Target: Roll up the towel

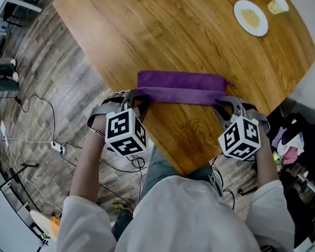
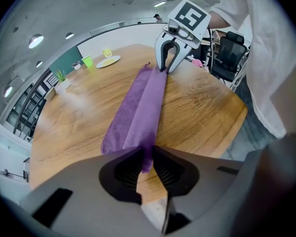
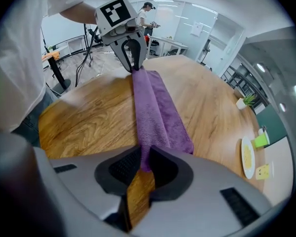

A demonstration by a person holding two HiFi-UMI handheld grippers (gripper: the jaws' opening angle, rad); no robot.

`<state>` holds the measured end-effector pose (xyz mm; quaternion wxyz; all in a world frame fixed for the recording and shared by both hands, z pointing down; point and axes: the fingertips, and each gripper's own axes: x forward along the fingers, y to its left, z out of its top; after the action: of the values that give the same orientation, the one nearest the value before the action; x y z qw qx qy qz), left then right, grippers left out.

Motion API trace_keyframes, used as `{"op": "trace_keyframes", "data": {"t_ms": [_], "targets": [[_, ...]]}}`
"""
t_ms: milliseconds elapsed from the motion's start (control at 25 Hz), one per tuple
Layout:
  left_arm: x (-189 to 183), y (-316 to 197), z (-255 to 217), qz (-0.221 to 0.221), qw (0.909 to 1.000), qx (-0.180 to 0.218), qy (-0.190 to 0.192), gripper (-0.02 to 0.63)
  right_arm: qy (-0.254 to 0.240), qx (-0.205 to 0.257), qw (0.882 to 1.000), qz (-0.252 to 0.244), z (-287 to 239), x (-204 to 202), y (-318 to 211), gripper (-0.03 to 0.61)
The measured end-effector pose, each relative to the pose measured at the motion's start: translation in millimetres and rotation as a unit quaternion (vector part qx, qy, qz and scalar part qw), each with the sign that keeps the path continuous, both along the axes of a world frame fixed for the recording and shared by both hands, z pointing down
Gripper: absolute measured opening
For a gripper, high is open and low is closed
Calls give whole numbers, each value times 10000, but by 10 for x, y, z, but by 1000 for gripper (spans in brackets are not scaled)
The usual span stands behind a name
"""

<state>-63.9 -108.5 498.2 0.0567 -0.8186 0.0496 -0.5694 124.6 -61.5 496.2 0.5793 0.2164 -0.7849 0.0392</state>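
A purple towel [image 1: 181,88] lies across the near part of the wooden table [image 1: 163,30], folded into a long narrow strip with its near edge raised into a ridge. My left gripper [image 1: 139,97] pinches that ridge at the strip's left end, and my right gripper [image 1: 224,103] pinches it at the right end. In the left gripper view the towel [image 2: 138,112] runs from my left gripper [image 2: 147,157] to the right gripper [image 2: 166,65]. In the right gripper view the towel [image 3: 155,112] runs from my right gripper [image 3: 144,162] to the left gripper [image 3: 132,63]. Both point steeply down.
A white plate [image 1: 250,17] with yellow food and a small yellow item [image 1: 277,4] stand at the table's far right. The table's near edge runs just under both grippers. Cables [image 1: 52,140] lie on the floor to the left. A person [image 3: 146,14] stands far off.
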Motion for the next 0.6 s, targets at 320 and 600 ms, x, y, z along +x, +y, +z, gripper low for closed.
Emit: {"op": "trace_keyframes", "data": {"t_ms": [320,600], "targets": [[-10,2,-5,57,9992,400,-74,32,-99,153,9998,92,-18,-7,16,40],[-116,425,-74,20,9999,-15,-115,29,-376,-273,9988,125,-105,-97,439,38]]}}
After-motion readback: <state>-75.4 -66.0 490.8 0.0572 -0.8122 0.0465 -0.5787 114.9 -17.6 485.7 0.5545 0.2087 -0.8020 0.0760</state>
